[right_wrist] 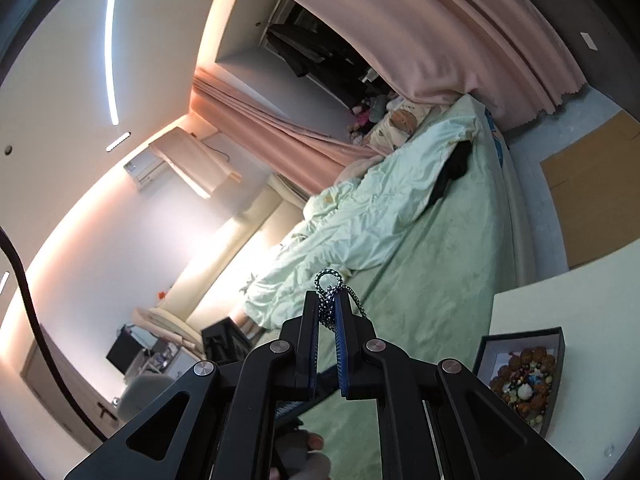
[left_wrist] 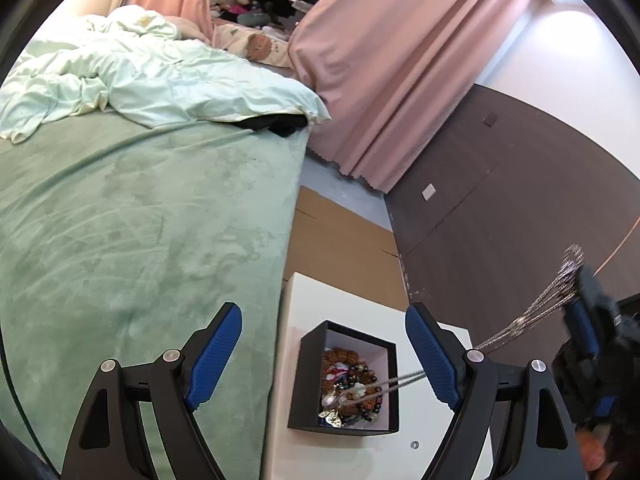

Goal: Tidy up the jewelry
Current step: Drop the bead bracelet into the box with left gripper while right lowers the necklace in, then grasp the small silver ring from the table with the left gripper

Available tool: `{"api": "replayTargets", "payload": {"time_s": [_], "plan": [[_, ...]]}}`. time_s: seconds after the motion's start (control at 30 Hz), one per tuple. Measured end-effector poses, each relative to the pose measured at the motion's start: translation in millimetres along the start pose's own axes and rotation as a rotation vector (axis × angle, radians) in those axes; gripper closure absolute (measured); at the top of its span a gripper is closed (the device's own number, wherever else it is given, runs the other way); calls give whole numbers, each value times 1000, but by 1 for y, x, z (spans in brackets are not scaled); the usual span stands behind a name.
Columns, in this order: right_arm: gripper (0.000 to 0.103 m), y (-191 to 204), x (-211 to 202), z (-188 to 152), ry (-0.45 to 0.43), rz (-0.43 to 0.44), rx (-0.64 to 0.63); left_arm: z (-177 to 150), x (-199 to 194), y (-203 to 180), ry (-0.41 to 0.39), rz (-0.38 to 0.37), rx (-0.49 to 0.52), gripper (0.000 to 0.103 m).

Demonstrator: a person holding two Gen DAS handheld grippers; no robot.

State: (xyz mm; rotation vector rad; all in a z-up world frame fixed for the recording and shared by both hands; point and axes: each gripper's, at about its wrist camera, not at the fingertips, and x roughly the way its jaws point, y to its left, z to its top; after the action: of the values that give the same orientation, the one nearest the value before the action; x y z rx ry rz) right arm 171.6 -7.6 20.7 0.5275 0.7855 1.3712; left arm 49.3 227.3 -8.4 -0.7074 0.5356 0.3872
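A black box [left_wrist: 308,376] with a white lining sits on a white table [left_wrist: 352,304]. It holds several beaded bracelets and other jewelry [left_wrist: 352,384]. My left gripper [left_wrist: 324,352] is open above the box and holds nothing. My right gripper [right_wrist: 327,312] is shut on a silver chain necklace [right_wrist: 328,280]. In the left wrist view the chain [left_wrist: 516,326] stretches taut from the box up to the right gripper [left_wrist: 580,304] at the right edge. The box also shows in the right wrist view [right_wrist: 556,412], low on the right.
A bed with a green cover [left_wrist: 140,220] lies left of the table, with a crumpled pale duvet [left_wrist: 140,68] on it. Pink curtains [left_wrist: 400,60] hang behind. A dark wall [left_wrist: 500,200] stands to the right. Flat cardboard [left_wrist: 336,236] lies on the floor.
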Motion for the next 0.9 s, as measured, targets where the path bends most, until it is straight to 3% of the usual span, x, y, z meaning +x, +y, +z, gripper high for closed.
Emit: {"api": "replayTargets", "payload": {"time_s": [0.3, 0.6, 0.73, 0.77, 0.8, 0.87, 0.9], "plan": [[94, -28, 16, -11, 75, -97, 45, -4, 0, -1, 12, 9, 15, 19], [94, -32, 32, -24, 127, -111, 53, -4, 1, 6, 15, 18, -11, 19], [92, -46, 36, -32, 173, -188, 88, -4, 1, 8, 19, 27, -9, 19], [85, -52, 37, -33, 195, -203, 106, -4, 1, 8, 20, 27, -8, 19], [67, -57, 38, -35, 210, -218, 119, -4, 1, 8, 22, 28, -7, 19], [47, -62, 35, -36, 219, -244, 129, -4, 1, 8, 24, 27, -4, 19], [46, -64, 33, -36, 220, -245, 125, -4, 1, 8, 25, 26, -3, 19]]}}
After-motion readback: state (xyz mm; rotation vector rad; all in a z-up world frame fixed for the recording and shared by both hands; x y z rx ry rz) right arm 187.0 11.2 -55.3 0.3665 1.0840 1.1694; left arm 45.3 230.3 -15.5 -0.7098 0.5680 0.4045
